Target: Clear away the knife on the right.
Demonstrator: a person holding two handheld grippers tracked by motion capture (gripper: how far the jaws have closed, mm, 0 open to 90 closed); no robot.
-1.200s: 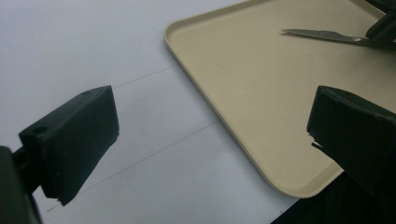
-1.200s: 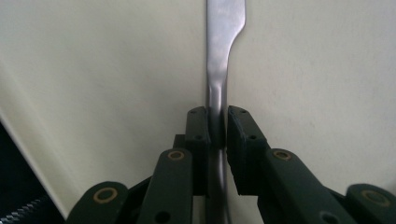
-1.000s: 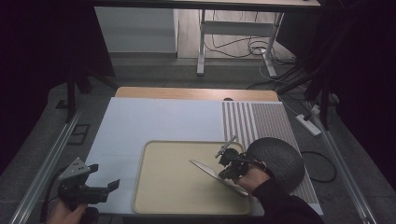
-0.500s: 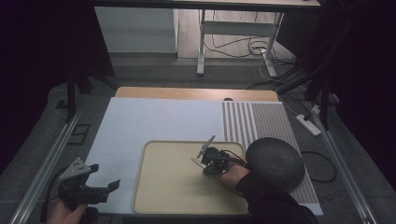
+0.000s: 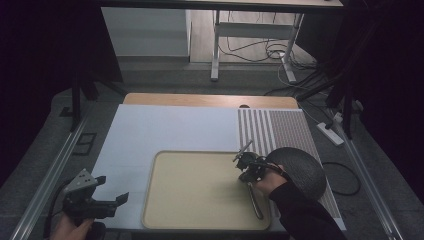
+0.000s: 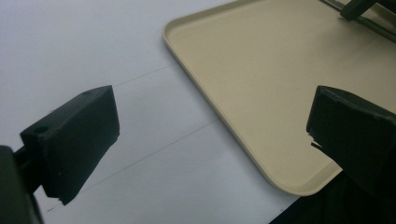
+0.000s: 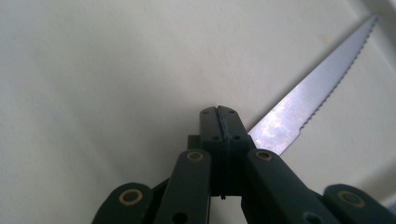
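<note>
A wooden table (image 5: 210, 100) stands in a dark room, with cables on the floor behind it. On it lie one pale blue mat (image 5: 165, 132), one striped mat (image 5: 280, 130), one beige tray (image 5: 195, 190) and one dark round object (image 5: 300, 167) at the right. One knife (image 7: 308, 112) with a serrated blade is over the right part of the tray; its long axis seems to run from near side to far side, but the high view is too dim to be sure. The right gripper (image 5: 248, 167) has its jaws fully closed together, and the blade comes out from just beside them. The left gripper (image 5: 107, 202) waits over the near left corner, jaws wide apart and holding nothing.
</note>
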